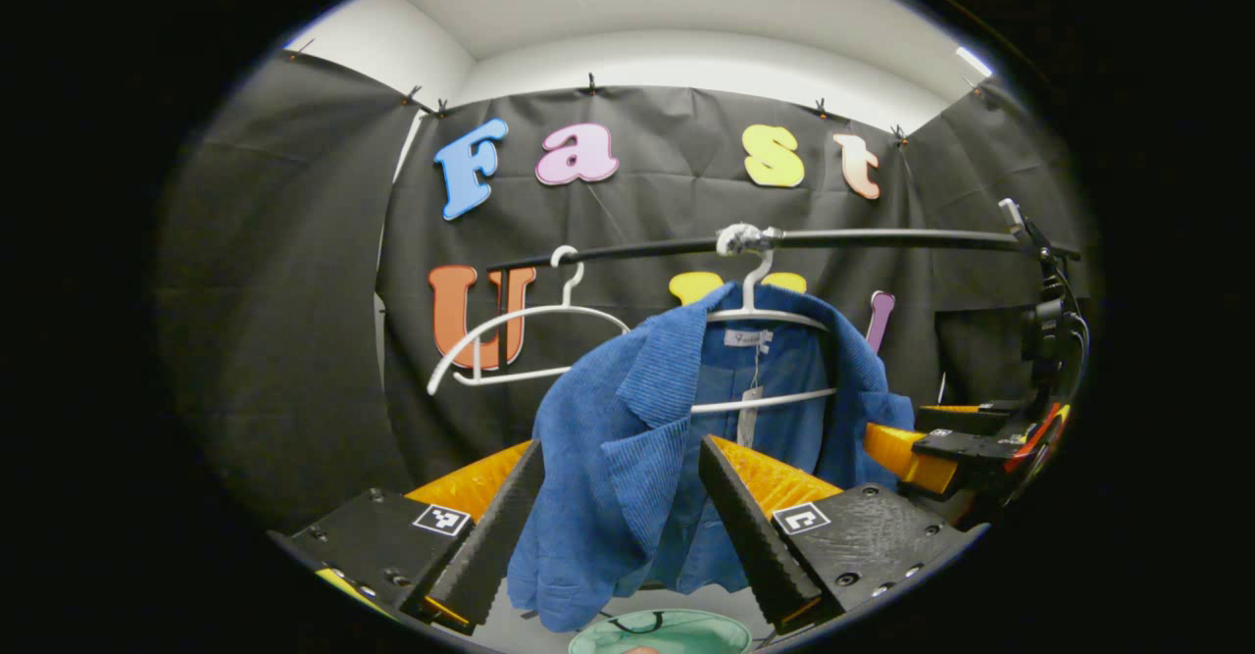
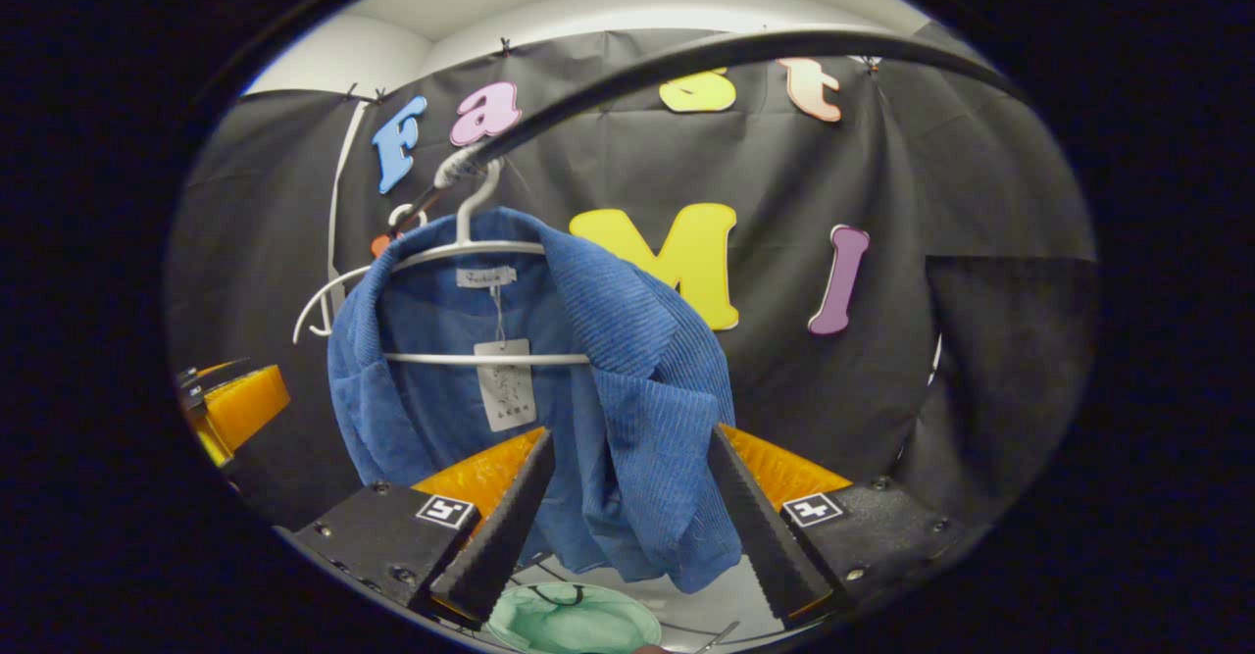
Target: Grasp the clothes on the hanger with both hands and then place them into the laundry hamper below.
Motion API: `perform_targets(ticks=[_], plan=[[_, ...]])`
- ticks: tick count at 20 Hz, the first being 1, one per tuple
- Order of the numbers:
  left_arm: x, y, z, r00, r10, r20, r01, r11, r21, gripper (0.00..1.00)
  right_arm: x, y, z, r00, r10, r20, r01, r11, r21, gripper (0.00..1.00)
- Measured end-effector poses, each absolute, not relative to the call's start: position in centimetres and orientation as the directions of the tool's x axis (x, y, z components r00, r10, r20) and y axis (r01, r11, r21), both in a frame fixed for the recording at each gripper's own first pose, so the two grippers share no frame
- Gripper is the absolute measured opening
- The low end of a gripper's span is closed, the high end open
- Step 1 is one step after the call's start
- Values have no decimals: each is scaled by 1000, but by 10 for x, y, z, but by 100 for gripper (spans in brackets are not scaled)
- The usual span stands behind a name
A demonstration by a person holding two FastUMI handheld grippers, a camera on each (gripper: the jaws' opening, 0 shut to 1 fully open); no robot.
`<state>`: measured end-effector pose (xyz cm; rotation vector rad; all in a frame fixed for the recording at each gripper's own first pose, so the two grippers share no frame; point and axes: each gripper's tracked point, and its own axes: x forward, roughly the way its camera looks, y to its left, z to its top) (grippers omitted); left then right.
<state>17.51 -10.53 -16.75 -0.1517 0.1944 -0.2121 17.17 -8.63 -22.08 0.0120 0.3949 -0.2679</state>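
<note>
While jacket (image 1: 627,458) hangs, hamper (image 2: 574,618) holds green cloth.

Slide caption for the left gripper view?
Left claw open around a blue jacket on its hanger.

The hamper (image 1: 659,632) is cut off at the bottom edge; the jacket's tag (image 2: 504,384) seems illegible.

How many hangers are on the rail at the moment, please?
2. An empty white hanger hangs on the black rail, toward the left gripper's side. The second white hanger hangs beside it, carrying the blue corduroy jacket. More could be hidden behind the jacket.
</note>
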Motion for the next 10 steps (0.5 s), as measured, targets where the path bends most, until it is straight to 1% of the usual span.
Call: perform_targets(ticks=[5,6,7,10], plan=[[210,-122,-209,946,-197,-258,156,973,-170,100,190,-105,-237,875,-263,-406,269,962,-44,93],[216,-125,-215,944,-196,-266,153,973,-175,96,192,-111,-238,873,-271,-406,277,960,-45,92],[225,-127,-219,943,-191,-273,147,974,-175,96,193,-117,-238,868,-284,-408,290,956,-48,87],[245,-135,-228,941,-185,-282,139,975,-175,96,199,-126,-235,872,-289,-395,304,952,-25,79]])
